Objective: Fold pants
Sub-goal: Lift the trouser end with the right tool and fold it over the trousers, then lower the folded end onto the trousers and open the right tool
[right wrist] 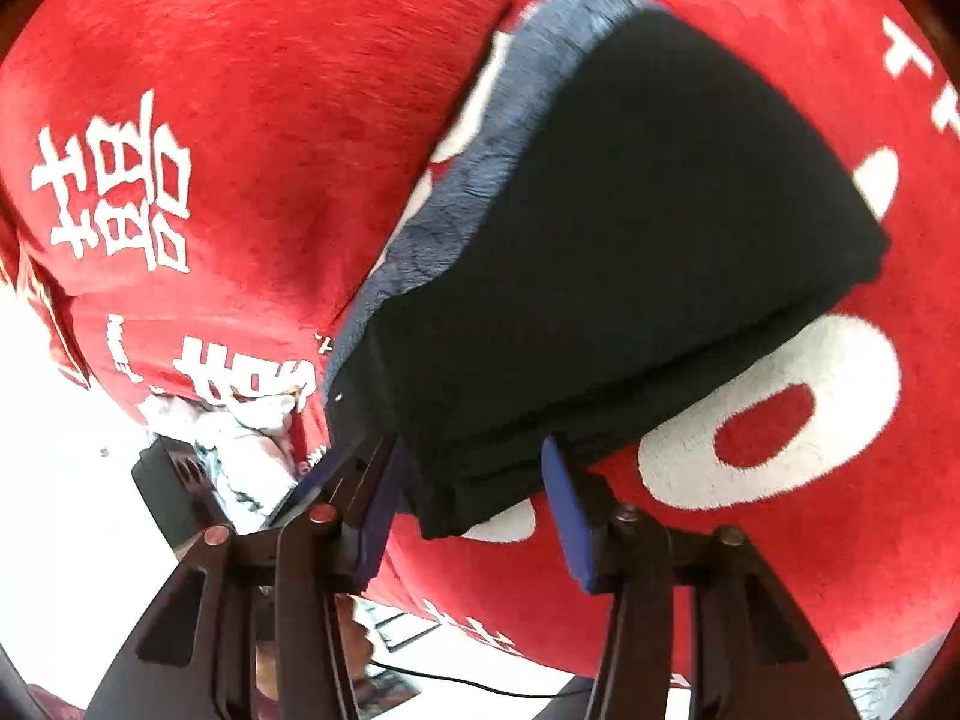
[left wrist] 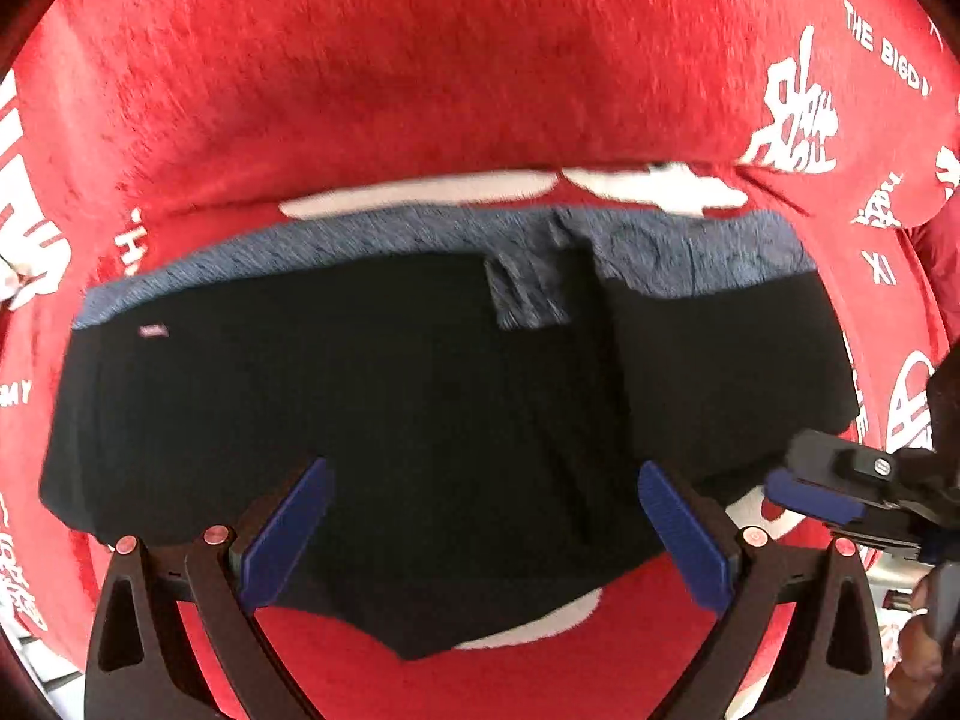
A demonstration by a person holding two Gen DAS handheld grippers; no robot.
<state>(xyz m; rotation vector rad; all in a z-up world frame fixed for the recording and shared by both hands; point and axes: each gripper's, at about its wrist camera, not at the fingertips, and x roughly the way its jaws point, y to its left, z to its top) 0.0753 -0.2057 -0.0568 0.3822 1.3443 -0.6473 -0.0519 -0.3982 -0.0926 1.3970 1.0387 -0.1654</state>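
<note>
Left wrist view: folded black pants (left wrist: 384, 396) with a grey-blue waistband strip (left wrist: 690, 258) along the upper edge, lying flat on a red blanket printed with white lettering (left wrist: 360, 60); long axis runs left to right across the frame. Left gripper (left wrist: 480, 534) — jaws spread wide, blue pads poised above the lower edge of the bundle, nothing between them pressed. Right gripper (left wrist: 810, 498) enters at the right edge of the frame, level with the lower right corner of the cloth. Right wrist view: same pants (right wrist: 630, 240), stacked in several layers, long axis running from lower centre toward upper right; right gripper (right wrist: 474, 510) parted about halfway, its pads straddling the near corner of the stack, apparently without pinching it. Judgement: the right gripper is the nearer to a graspable edge, the bundle extending directly ahead of it; the fold appears well advanced. White crumpled cloth (right wrist: 240, 438) at lower left, apart from the pants.
</note>
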